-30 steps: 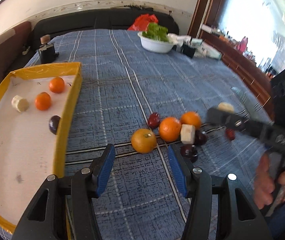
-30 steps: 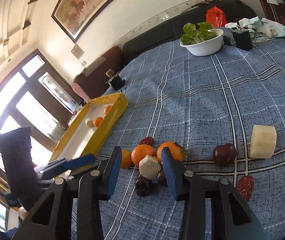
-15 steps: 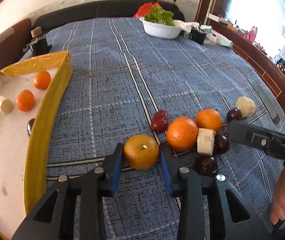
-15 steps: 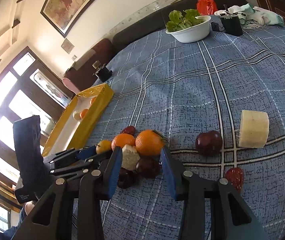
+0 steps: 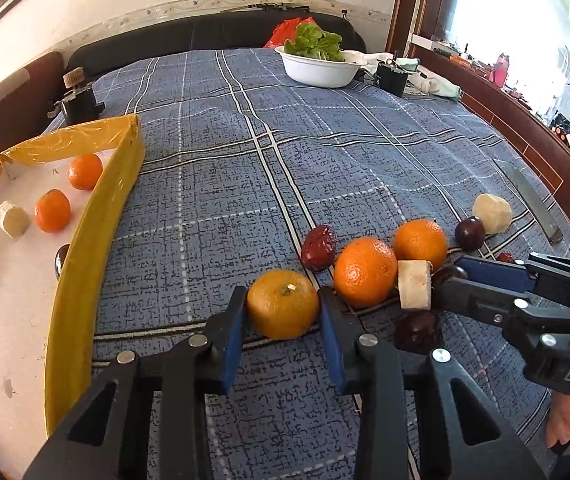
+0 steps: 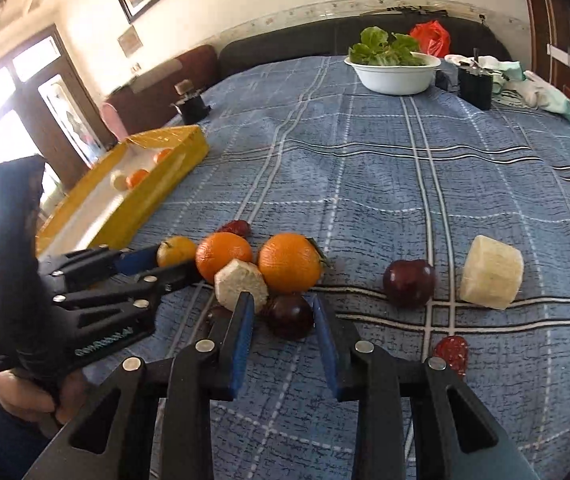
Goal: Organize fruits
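**Fruits clustered on the blue cloth, both grippers down among them**

Fruits lie in two groups, and we read them from the left. At nine o'clock in the left wrist view we see the yellow tray (image 5: pixel 97 240) with two small oranges (image 5: pixel 85 171), a pale peeled chunk (image 5: pixel 12 219) and a dark plum at its wall. At six o'clock our left gripper (image 5: pixel 283 306) has clenched its blue pads against both sides of a yellowish orange (image 5: pixel 283 305) resting on the checked tablecloth (image 5: pixel 221 168). Just beyond it, toward one o'clock, sit a red date (image 5: pixel 319 247), two brighter oranges (image 5: pixel 365 271) and a cut white chunk (image 5: pixel 415 284).

In the right wrist view, our right gripper (image 6: pixel 283 316) is at six o'clock, its jaws closing around a dark plum (image 6: pixel 289 315); the plum sits between the pads, and we see a sliver of gap on each side. At three o'clock lie a second plum (image 6: pixel 409 282) and a larger white chunk (image 6: pixel 492 276), close together. At twelve o'clock stands a white bowl (image 6: pixel 395 76) of lettuce.
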Tool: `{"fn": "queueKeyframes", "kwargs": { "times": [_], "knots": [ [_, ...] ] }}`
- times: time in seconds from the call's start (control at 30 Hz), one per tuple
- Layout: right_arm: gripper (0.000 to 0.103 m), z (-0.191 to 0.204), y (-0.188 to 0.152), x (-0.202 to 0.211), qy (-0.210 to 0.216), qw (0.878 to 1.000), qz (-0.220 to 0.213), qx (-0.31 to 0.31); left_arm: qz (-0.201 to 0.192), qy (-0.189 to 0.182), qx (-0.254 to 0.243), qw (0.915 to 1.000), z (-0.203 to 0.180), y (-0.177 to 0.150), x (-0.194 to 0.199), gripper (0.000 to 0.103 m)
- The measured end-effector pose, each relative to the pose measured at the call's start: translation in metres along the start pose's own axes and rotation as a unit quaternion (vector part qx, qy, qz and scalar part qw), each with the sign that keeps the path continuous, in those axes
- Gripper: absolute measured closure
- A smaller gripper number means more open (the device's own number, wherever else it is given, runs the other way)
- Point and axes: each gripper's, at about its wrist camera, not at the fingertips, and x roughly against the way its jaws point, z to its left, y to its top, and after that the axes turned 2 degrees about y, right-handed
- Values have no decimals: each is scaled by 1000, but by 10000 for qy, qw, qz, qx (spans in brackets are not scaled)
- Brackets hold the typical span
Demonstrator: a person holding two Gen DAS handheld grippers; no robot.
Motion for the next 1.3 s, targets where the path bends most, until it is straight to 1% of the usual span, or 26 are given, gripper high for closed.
{"fn": "queueKeyframes", "kwargs": {
  "times": [0.1,0.23,0.33,0.43,0.53,0.73,0.83,0.93,1.3],
  "knots": [
    [69,3,0,-2,-73,9999,41,76,-4,-54,18,10000,1,1,0,70],
    [70,4,-2,-9,-126,9996,209,133,-10,-89,-23,10000,0,1,-1,70],
    [73,2,-2,-9,-117,9997,178,132,-22,-113,-45,9999,-1,1,-1,70],
    [73,3,-2,-8,-86,9997,158,149,-67,-148,-2,9999,1,1,1,70],
    [73,2,0,-2,-37,9999,-26,109,-145,-184,18,9997,1,0,4,70],
    [73,8,3,26,185,9964,-820,129,-376,-177,-16,9991,-1,1,12,70],
    [73,16,3,31,166,9945,-1004,251,-479,-127,-61,9988,-4,0,15,70],
    [73,18,3,29,230,9945,-991,250,-584,-37,-115,9982,-6,1,18,70],
    [73,18,2,24,213,9951,-924,282,-857,269,-196,9958,-8,1,27,70]
  ]
}}
